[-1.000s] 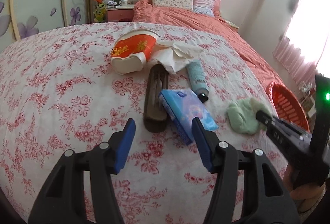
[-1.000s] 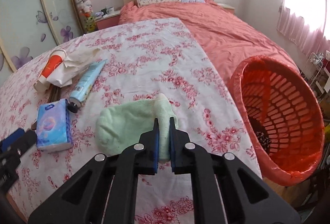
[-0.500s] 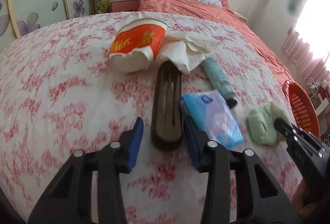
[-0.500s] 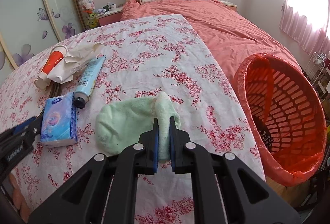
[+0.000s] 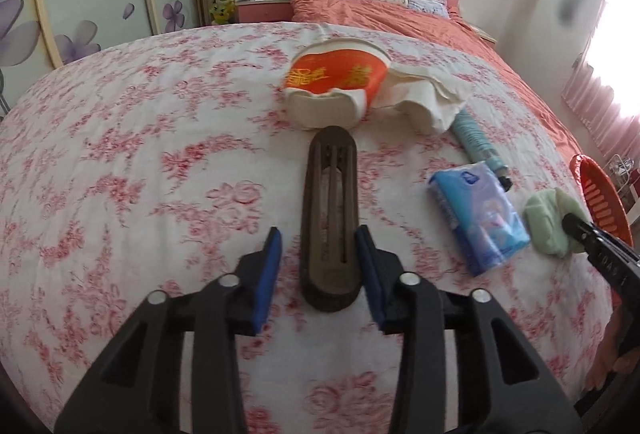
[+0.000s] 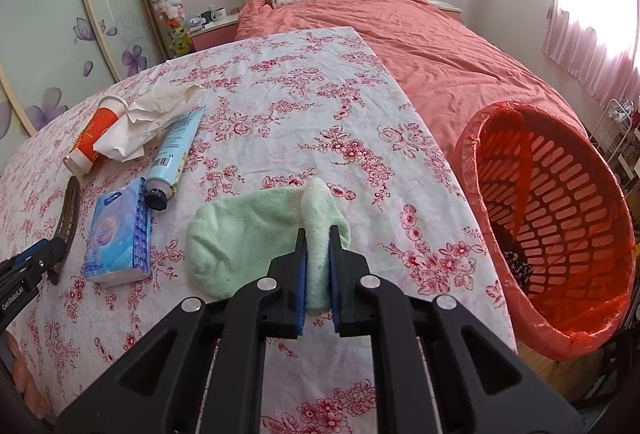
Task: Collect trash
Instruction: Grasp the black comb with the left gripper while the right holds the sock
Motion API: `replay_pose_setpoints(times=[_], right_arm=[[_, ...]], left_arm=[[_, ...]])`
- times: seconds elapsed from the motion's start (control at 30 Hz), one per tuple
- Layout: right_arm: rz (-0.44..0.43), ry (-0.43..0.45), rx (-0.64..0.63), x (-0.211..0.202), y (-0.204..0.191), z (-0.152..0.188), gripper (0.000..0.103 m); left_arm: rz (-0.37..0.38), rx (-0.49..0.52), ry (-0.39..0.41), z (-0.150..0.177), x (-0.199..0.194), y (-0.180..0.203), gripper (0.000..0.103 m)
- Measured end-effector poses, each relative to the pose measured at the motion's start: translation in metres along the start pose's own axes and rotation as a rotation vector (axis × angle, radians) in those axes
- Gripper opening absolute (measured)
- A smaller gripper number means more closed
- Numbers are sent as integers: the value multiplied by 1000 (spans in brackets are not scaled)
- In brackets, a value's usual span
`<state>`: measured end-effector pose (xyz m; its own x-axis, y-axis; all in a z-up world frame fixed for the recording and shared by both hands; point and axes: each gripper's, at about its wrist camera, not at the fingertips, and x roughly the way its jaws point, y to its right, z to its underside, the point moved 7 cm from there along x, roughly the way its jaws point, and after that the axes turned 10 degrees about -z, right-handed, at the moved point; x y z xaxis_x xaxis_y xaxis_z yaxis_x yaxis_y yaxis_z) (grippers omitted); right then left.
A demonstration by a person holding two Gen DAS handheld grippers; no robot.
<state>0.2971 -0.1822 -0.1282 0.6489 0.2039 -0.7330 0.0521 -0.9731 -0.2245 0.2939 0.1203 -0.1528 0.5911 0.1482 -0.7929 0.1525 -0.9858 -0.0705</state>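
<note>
Right gripper [image 6: 318,276] pinches fuzzy mint sock [image 6: 248,234]; left gripper [image 5: 318,266], jaws just widening, straddles untouched slotted brown oblong clip [image 5: 329,218].

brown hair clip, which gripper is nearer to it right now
Left. The left gripper straddles the near end of the brown hair clip, jaws open on either side. The right gripper is off past the tissue pack, shut on the green sock.

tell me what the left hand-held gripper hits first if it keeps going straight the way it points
Most likely the brown hair clip: the left hand-held gripper already has its open jaws on either side of the clip's near end. Beyond it lies the paper cup.
</note>
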Motion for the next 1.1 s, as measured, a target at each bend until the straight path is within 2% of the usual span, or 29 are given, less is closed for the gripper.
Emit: replay_pose_setpoints(times=[0.07,0.17,0.23,0.4,0.47,0.6,0.7,0.73,0.8,0.87,0.9,0.93,0.97,1.03,1.1], right_arm=[[-10,3,6,0,0,0,10],[-71,3,24,-1,-1,-1,22],[-116,-1,27,-1,-6,-1,49],[-108,-17,-28,6,-27,-1,68],[-91,-30,-44,10,-34,-2,71],[-25,-38,-86,14,-41,1,73],[-44,-37,-62,13,-42,0,74],[-53,-37,-56,13,-42,-1,77],[-40,-46,-70,18,-44,-2,82],[-10,-51,-104,21,-49,0,83],[-9,-51,-114,20,-50,-1,81],[-19,-45,-120,18,-52,-1,69],[-16,-33,-122,16,-51,-1,61],[-15,-26,-122,14,-49,-2,30],[-12,-25,-117,13,-44,-3,21]], left_arm=[[-6,5,-2,-1,2,0,45],[-9,15,-10,-5,4,3,45],[-9,19,-12,-7,6,5,45],[-15,26,-13,-10,8,11,45],[-25,33,-11,-11,9,12,44],[-41,32,-7,-13,10,9,36],[-44,18,-10,-13,11,2,35],[-47,16,-9,-13,11,2,35],[-43,15,-9,-14,11,2,36],[-37,15,-7,-15,11,4,38],[-34,16,-6,-15,12,4,38],[-32,18,-5,-16,11,6,38],[-29,21,-3,-16,12,7,38],[-25,26,0,-16,12,7,38],[-20,24,0,-17,13,5,38]])
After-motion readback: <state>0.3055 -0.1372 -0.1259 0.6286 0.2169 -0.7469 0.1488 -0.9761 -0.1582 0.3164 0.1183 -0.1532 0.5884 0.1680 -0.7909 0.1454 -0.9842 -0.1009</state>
